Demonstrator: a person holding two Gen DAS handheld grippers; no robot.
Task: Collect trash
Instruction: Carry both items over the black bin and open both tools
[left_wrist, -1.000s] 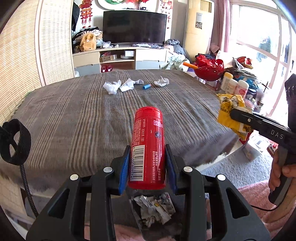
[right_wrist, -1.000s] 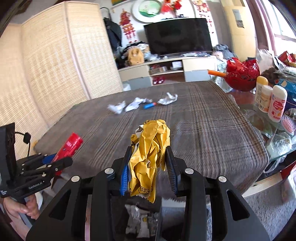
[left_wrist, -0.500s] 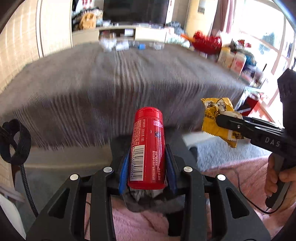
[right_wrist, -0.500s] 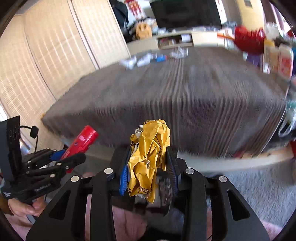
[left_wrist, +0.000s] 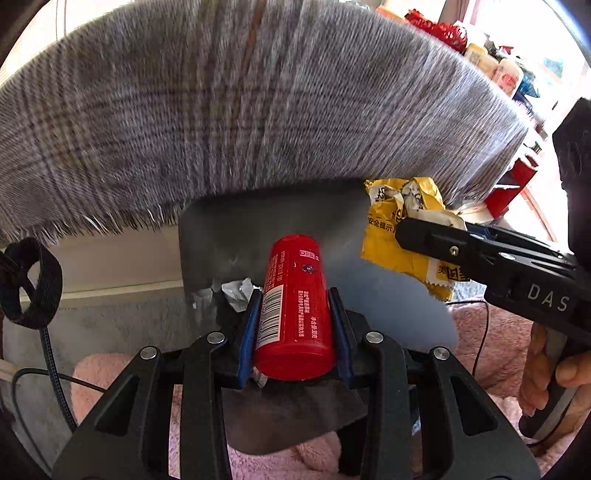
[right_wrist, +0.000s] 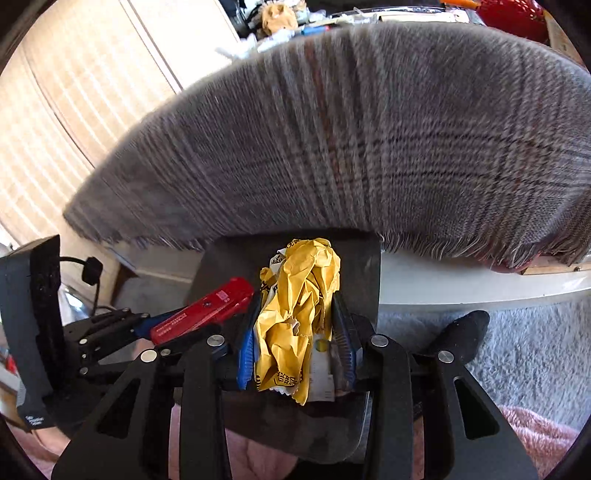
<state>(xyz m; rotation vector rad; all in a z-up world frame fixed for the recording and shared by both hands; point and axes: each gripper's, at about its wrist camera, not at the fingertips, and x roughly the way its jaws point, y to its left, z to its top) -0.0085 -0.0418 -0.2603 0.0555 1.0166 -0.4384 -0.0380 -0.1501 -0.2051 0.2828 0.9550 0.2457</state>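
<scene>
Left hand-held gripper (left_wrist: 295, 328): clamped on red bottle (left_wrist: 293, 306), long axis along fingers, cap end pointing down toward dark bin (left_wrist: 221, 240).
Right hand-held gripper (right_wrist: 297, 339): clamped on crumpled yellow wrapper (right_wrist: 295, 314), just right of bottle, also above bin.
Bin sits on floor below fringed edge of plaid-covered surface (left_wrist: 258, 103); crumpled paper (left_wrist: 236, 291) already inside.
Judgement: both above bin mouth, left nearer its middle. Room tight; far wall, cloth fringe close.
</scene>
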